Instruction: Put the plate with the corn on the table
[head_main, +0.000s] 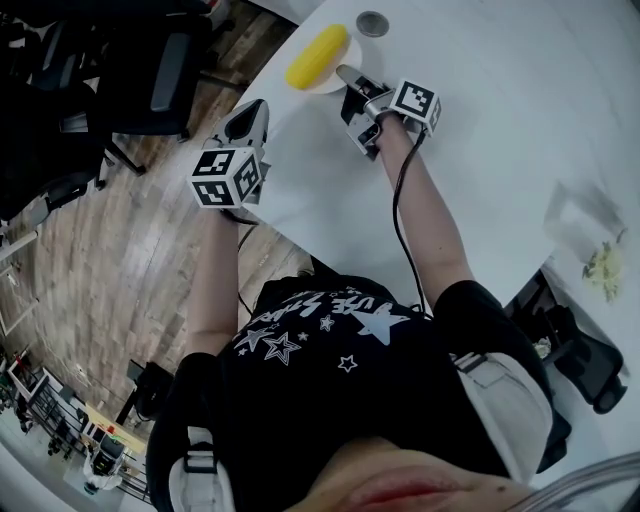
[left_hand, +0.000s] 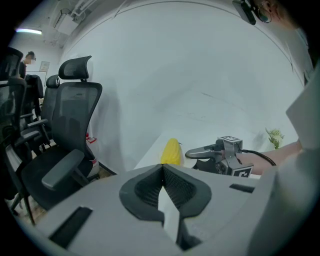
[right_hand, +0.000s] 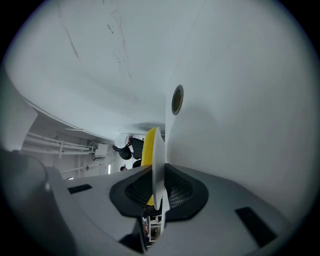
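Trainee: How is the small round white plate (head_main: 341, 58) with the yellow corn cob (head_main: 317, 56) likely handling?

Supervisor: It is looking stiff, light and probably smooth, so it may be sliding easily between pads. The cob is lying loose on top and is likely rolling off if the plate is tipping. The thin rim is the place for a hold, with the plate kept level.

Trainee: Is that where the right gripper (head_main: 350, 77) is holding?

Supervisor: Yes. Its jaws are standing nearly together, pinching the near rim between the pads. The left gripper (head_main: 248, 118) is closed on nothing, hanging beside the table's edge, apart from the plate.

Trainee: Where is the plate sitting?

Supervisor: It is lying low at one corner of the white table (head_main: 500, 130), close to the edge. Whether it is touching the top is not showing.

Trainee: And the surface?

Supervisor: It is looking flat, smooth and hard, so the plate is likely skidding if pushed. A round grey disc (head_main: 372, 23) is sitting just beyond the plate, and a crumpled clear wrapper (head_main: 585, 225) is lying well apart on the other side. Black office chairs (head_main: 150, 80) are standing on the wooden plank floor (head_main: 130, 230) beside that corner.
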